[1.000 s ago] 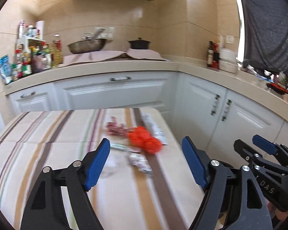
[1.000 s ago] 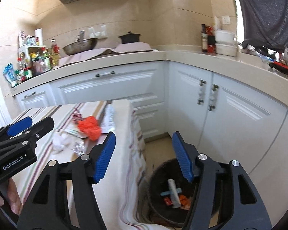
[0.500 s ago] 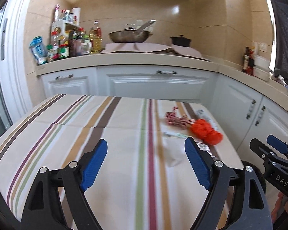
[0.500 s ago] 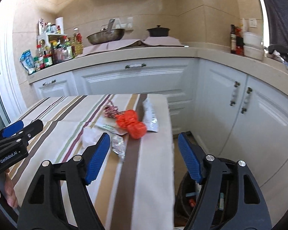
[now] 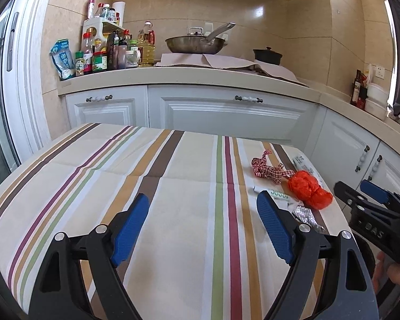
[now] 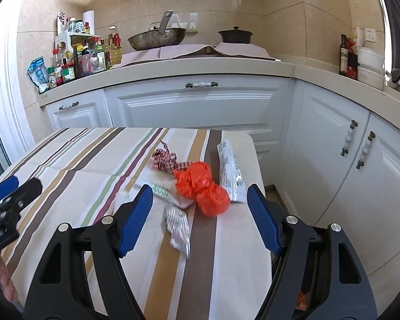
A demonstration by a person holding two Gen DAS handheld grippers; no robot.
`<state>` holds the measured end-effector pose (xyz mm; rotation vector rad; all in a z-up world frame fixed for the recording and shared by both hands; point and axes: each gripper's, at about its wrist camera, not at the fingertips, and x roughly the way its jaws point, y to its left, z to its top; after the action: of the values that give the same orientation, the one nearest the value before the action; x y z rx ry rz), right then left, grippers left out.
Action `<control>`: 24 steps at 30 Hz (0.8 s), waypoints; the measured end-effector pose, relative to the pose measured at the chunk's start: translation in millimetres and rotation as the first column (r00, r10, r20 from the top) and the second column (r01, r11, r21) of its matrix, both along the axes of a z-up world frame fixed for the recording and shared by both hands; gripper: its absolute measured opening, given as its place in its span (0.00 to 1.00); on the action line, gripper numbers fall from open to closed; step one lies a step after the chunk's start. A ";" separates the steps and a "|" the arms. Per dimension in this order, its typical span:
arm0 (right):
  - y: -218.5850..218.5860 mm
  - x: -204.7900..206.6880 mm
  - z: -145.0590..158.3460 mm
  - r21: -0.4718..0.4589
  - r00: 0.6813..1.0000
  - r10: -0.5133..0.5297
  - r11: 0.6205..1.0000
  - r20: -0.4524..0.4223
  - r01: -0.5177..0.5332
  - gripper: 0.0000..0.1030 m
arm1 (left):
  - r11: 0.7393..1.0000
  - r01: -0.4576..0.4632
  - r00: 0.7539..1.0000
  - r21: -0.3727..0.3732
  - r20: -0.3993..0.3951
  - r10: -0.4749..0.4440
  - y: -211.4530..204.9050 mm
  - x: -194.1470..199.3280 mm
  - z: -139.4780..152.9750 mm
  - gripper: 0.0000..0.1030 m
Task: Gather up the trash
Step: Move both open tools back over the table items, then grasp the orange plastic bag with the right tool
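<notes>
Approach step: right gripper (image 6: 200,213), fingers spread and empty after just opening, faces crumpled orange plastic wrapper (image 6: 201,188) on striped-cloth table (image 6: 93,154); next, straddle and pinch it. Left gripper (image 5: 202,229) likewise spread, empty.

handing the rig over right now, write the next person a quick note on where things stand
Left gripper: open, empty, over bare striped tablecloth.
Right gripper: open, empty; jaws have just been opening, aimed at the trash pile.
On the table near its right edge: crumpled orange plastic bag, red-and-white checked ribbon, long silver printed wrapper, crinkled silver foil blister strip, green-printed white packet, small white scrap.
Done: some trash can be glimpsed low behind the right gripper, apparently in a bin.
Left: all six pieces above still to collect.
</notes>
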<state>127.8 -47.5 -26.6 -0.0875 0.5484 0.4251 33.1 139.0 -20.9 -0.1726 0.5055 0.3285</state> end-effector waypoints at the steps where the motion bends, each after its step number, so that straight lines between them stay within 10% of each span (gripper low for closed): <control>1: 3.1 6.5 -0.4 -0.001 1.000 0.001 1.000 0.002 -0.001 0.69 | 1.000 -0.001 1.000 0.000 0.001 0.001 0.1 2.9 -0.1 0.79; 13: 33.0 63.3 -22.3 -0.068 0.996 0.027 0.997 -0.084 -0.033 0.66 | 0.999 0.022 0.999 -0.022 -0.023 -0.023 -5.1 29.5 -6.5 0.79; 24: 41.0 75.6 -37.9 -0.106 0.985 0.038 0.993 -0.169 -0.056 0.35 | 1.000 0.014 0.999 -0.011 -0.051 -0.014 -10.4 40.6 -12.5 0.79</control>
<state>203.4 -6.6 -64.6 -0.1722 0.7357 0.4509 73.7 128.7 -33.5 -0.1714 0.5591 0.3172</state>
